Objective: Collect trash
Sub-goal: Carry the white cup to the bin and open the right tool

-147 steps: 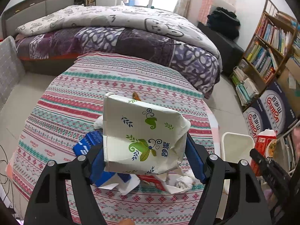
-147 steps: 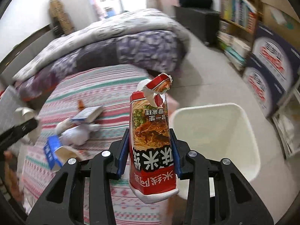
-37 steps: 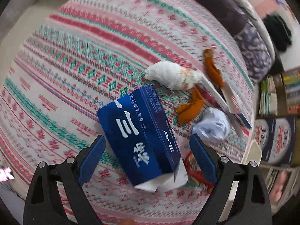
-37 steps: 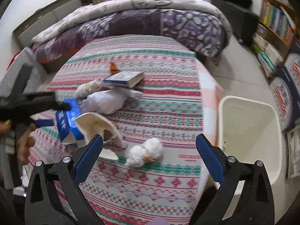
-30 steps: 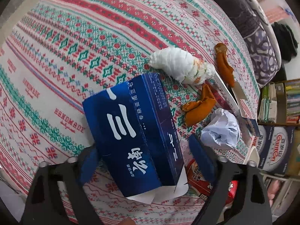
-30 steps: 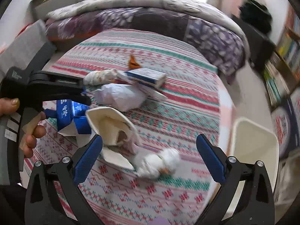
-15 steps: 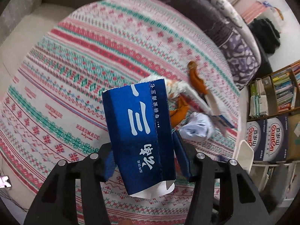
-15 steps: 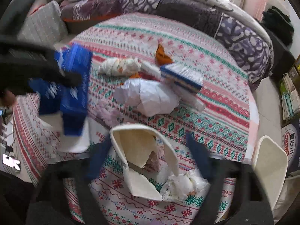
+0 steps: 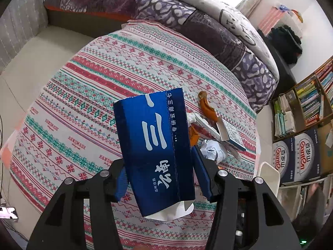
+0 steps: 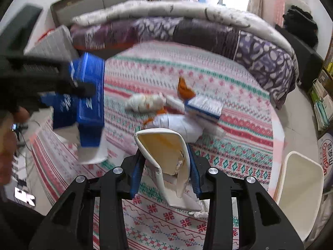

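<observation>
Blue carton (image 9: 158,152) now lifted by left gripper (image 9: 160,177), right gripper (image 10: 164,173) closing on paper bowl (image 10: 166,158)

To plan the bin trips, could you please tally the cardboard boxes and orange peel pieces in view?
Cardboard boxes: 3 (dark blue tall carton, cream crushed carton, flat blue-and-white box)
Orange peel pieces: 2 (far curled strip, nearer piece)
Total: 5

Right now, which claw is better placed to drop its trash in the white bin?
Right, probably. The right claw, closing on the flattened white carton, has the white bin close beside it; the left claw holds the blue box farther away.
</observation>
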